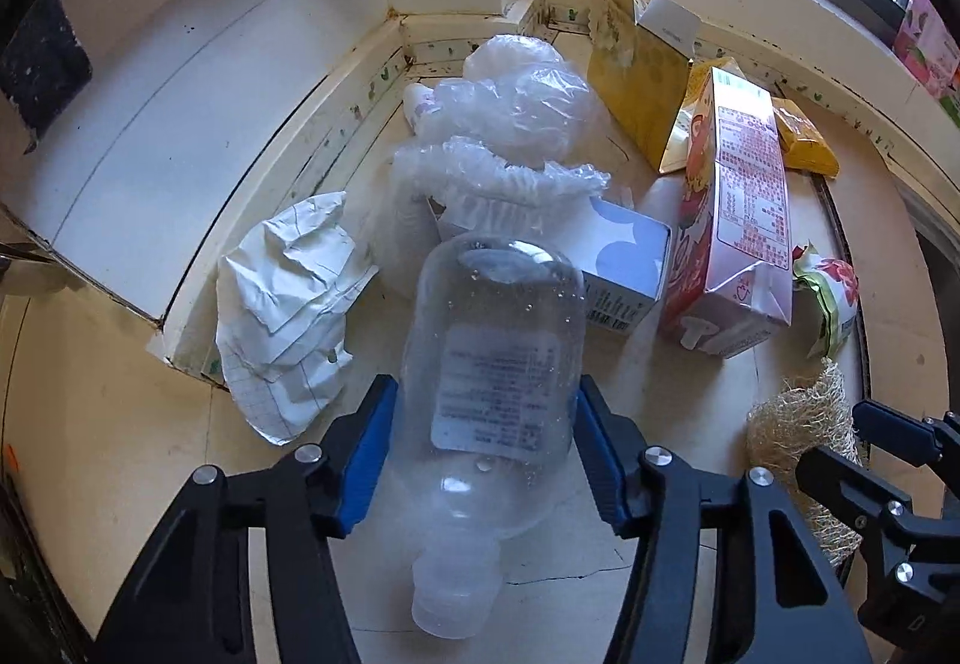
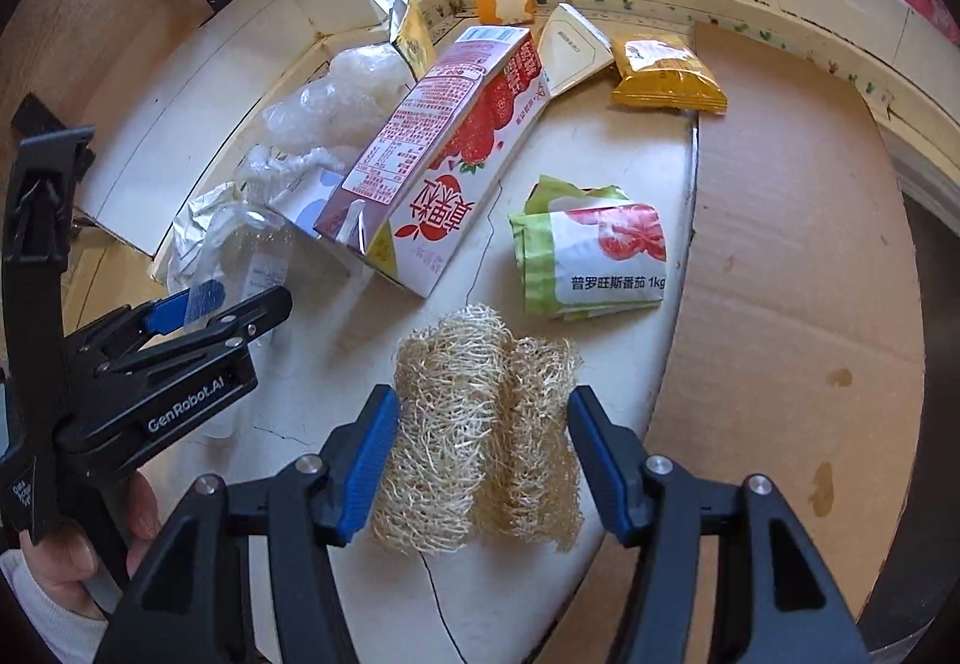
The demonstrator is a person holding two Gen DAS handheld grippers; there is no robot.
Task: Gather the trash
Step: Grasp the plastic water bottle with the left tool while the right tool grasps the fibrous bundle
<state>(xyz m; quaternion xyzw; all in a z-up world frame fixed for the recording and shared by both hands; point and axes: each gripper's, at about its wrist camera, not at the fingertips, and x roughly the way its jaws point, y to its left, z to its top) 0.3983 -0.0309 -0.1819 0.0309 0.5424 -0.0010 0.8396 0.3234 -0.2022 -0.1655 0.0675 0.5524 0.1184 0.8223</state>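
Note:
A clear plastic bottle (image 1: 498, 364) lies on the pale floor, its cap toward the camera. My left gripper (image 1: 486, 424) has a blue pad against each side of its body and is shut on it. A tan loofah sponge (image 2: 474, 424) lies near the rim of the white surface. My right gripper (image 2: 483, 430) is shut on it, both pads touching its fibres. The left gripper (image 2: 240, 304) shows at the left of the right wrist view, with a hand (image 2: 72, 550) below it. The loofah (image 1: 792, 424) also shows at the right of the left wrist view.
More trash lies around: crumpled paper (image 1: 288, 298), clear plastic wrap (image 1: 510, 123), a blue-white box (image 1: 624, 268), a strawberry carton (image 2: 444, 147), a tomato bag (image 2: 594, 256), a yellow snack packet (image 2: 666, 75) and a yellow box (image 1: 642, 87). Flat cardboard (image 2: 792, 244) covers the right. Walls close the corner behind.

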